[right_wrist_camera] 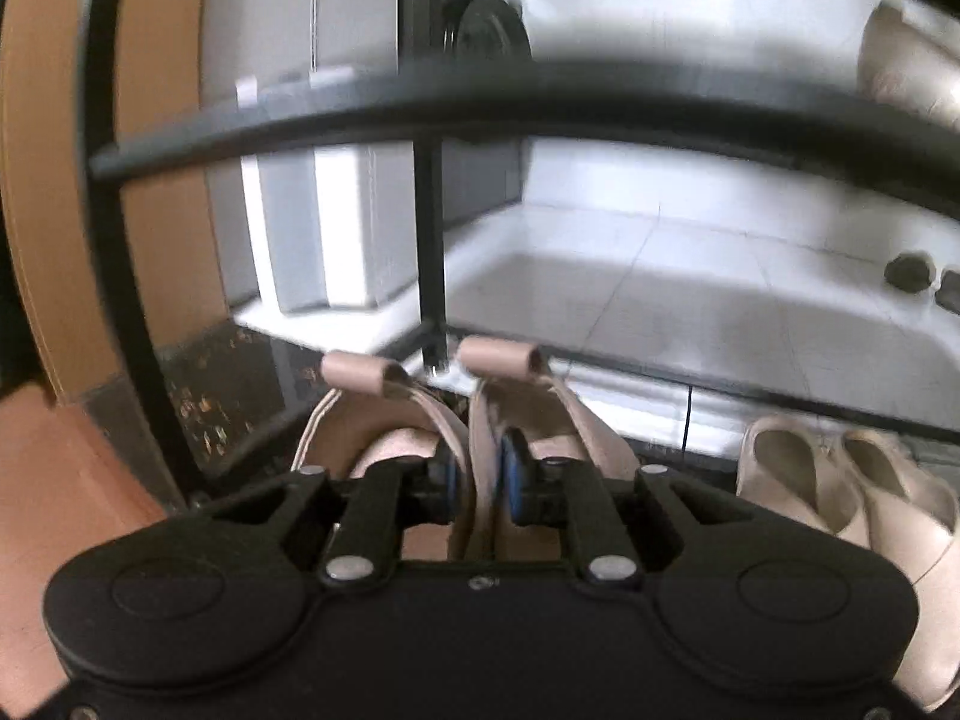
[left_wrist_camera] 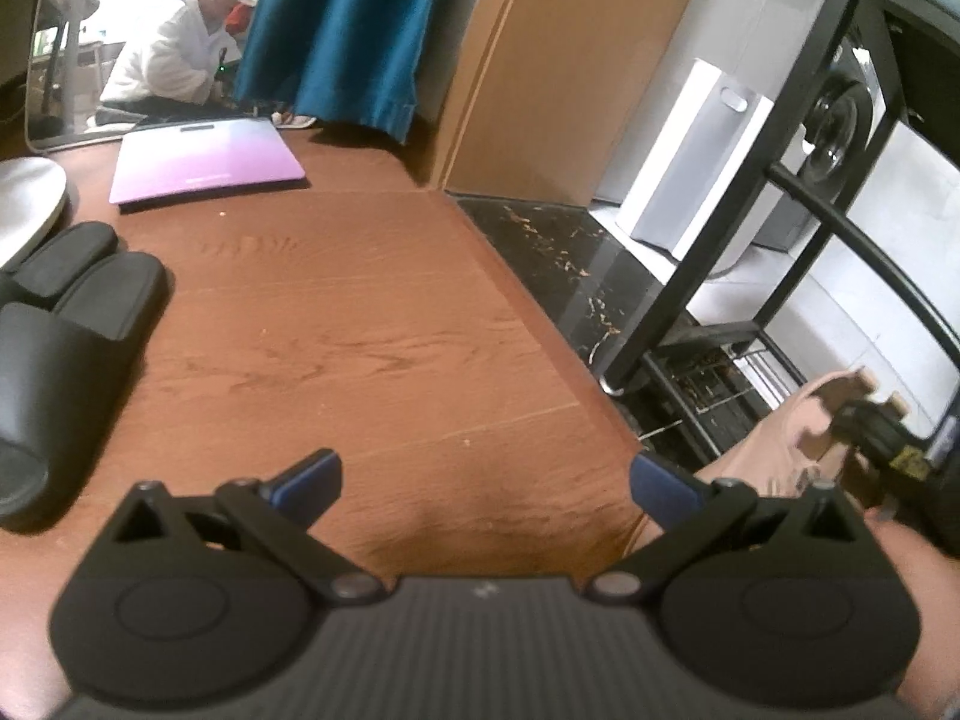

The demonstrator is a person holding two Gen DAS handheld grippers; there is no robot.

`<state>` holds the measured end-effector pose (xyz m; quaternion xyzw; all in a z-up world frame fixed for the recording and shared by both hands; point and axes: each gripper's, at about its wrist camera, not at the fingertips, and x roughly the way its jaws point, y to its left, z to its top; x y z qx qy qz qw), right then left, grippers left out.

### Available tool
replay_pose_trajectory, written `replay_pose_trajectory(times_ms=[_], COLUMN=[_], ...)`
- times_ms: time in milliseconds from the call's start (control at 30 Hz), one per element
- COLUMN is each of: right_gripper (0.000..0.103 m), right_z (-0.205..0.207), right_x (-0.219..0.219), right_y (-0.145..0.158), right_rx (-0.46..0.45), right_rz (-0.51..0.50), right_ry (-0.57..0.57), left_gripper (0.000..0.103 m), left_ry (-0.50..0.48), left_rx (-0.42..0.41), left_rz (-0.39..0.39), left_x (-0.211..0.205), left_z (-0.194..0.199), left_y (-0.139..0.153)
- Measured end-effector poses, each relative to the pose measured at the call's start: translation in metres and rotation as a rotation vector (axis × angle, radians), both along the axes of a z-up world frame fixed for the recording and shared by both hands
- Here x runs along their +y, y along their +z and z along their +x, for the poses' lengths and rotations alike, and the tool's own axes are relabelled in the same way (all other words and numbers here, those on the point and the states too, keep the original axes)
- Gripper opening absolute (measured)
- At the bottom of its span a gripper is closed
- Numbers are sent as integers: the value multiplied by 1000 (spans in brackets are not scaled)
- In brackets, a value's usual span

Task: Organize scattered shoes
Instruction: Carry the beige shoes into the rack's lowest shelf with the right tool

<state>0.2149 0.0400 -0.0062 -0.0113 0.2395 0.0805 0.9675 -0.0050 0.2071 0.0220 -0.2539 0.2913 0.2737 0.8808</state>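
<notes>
Heels pinched in R tool, close under rack bar

We note a reddish wood-grain floor carrying a pair of black slides side by side at its left edge, a purple flat scale near its far edge, and part of a pale round base just behind the slides. Along its right edge the wood meets a dark speckled stone strip, where a black metal rack stands. A cream pair of shoes rests on the rack's lowest tier, at its right end.
</notes>
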Motion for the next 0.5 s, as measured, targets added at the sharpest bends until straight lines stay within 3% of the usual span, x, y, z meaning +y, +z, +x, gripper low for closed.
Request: replay_pose_trajectory(times_ms=[100,300,400,500], right_gripper=[61,64,76,77], right_z=[-6,-38,-73,-102], right_x=[-10,-28,-35,-44], right_y=[-5,9,24,43], right_rx=[-1,13,-81,-154], right_rz=[52,151,116,43], right_ry=[16,69,141,189], left_gripper=[102,102,102,102], left_ry=[-17,12,6,-2], left_rx=[-5,-1,-10,-19], left_rz=[22,-16,-16,-10], left_x=[-4,3,2,0], left_z=[1,-2,-4,-5], left_y=[0,-1,2,4])
